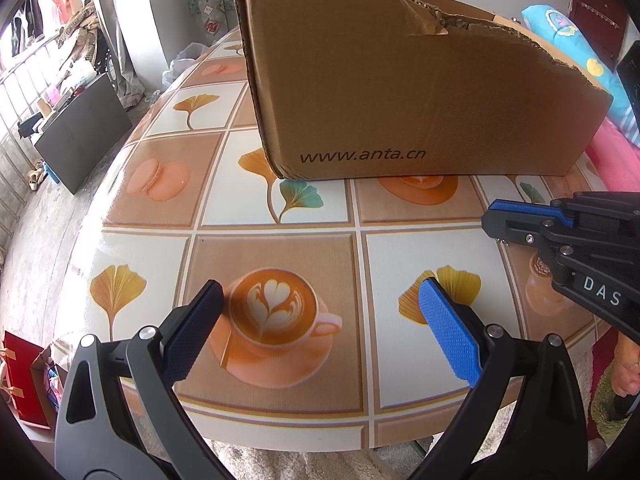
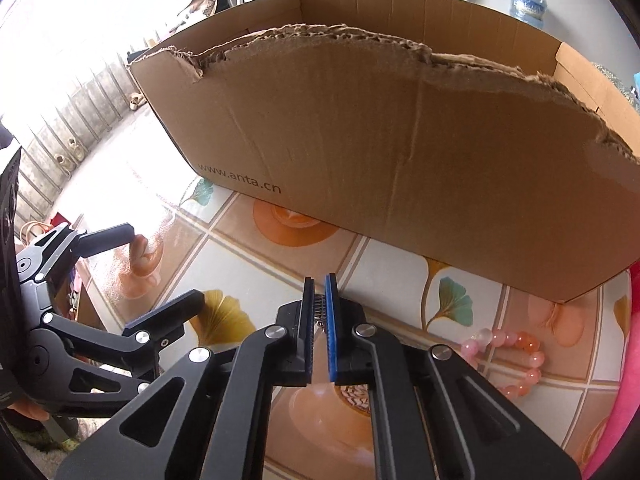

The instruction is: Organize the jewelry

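Note:
A torn brown cardboard box (image 1: 400, 80) printed "www.anta.cn" stands on the patterned table; it also shows in the right wrist view (image 2: 400, 152). My right gripper (image 2: 319, 292) is shut on a small silver metal piece of jewelry (image 2: 319, 307) pinched between its pads, held above the table in front of the box. A pink bead bracelet (image 2: 516, 356) lies on the table to its right. My left gripper (image 1: 320, 312) is open and empty over a printed coffee cup; it shows at the left of the right wrist view (image 2: 168, 268). The right gripper (image 1: 496, 216) enters the left wrist view from the right.
The table (image 1: 280, 208) is round with a tiled leaf and coffee print; its edge curves close at the left and front. A pink cushion (image 1: 616, 160) lies beyond the right edge. A red bag (image 1: 24, 380) stands on the floor at the left.

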### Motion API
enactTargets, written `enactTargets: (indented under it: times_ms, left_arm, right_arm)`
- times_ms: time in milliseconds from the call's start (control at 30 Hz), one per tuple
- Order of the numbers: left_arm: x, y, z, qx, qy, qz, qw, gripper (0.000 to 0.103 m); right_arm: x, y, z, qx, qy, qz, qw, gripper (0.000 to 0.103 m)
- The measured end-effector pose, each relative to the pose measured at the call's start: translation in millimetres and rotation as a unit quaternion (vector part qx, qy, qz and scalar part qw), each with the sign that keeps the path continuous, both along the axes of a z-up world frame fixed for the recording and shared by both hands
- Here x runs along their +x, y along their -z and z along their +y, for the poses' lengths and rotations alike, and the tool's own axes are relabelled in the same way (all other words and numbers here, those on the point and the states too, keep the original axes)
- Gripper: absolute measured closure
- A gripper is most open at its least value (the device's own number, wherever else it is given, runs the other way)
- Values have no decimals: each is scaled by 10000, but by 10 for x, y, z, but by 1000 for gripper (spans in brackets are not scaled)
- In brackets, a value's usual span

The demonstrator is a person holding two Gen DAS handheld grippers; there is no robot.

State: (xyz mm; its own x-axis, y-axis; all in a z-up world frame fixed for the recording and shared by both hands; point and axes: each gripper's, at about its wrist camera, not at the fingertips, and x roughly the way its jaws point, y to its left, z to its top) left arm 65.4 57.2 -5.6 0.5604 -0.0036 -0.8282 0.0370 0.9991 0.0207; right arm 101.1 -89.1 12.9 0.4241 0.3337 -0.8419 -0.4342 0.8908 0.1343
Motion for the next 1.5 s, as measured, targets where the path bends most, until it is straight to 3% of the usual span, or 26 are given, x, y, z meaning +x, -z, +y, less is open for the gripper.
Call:
enactTargets:
  times_ms: [267, 333, 567, 667, 833, 900, 1067, 1233, 1400, 1500]
  left_arm:
    - [3, -8, -19, 1, -7, -26, 10000, 8]
    - [1, -10, -22, 3, -7, -39, 10000, 8]
    - [-19, -27, -29, 36, 156, -94, 9998, 9]
    - [-89, -95, -32, -57, 301, -414, 9987, 9]
    - [-233, -283, -206, -436, 1031, -954, 9891, 9]
    - [-287, -339, -346, -523, 1421, -1094, 9824, 19]
    - [-275, -317, -666, -626, 2109, -955, 9708, 45]
    - [-158, -207, -844, -522, 2272, -679, 9701, 68]
    - [-13, -129, -888, -469, 2307, -425, 9710, 78]
    - [25, -95, -924, -431, 2312, -292, 9715, 78]
  right_arm:
    - [-152, 16, -206, 407, 112, 349, 9985, 98]
    - [-163, -6, -313, 730, 191, 401, 9963, 98]
    - [-179, -235, -769, 1365, 654, 212, 9883, 92]
    - [-158, -315, -972, 1405, 814, 69, 9867, 77]
    - [-226, -329, -1257, 1511, 1039, -23, 9830, 76]
    - [-164, -343, -1307, 1591, 1131, -18, 9808, 76]
    - [-196, -313, -1443, 1795, 1256, -4, 9757, 76]
    - [-195, -265, -1467, 1885, 1280, 0, 9737, 76]
    - [-164, -210, -1565, 2020, 1385, 43, 9695, 76]
    - [-154, -175, -1591, 2049, 1413, 70, 9685, 76]
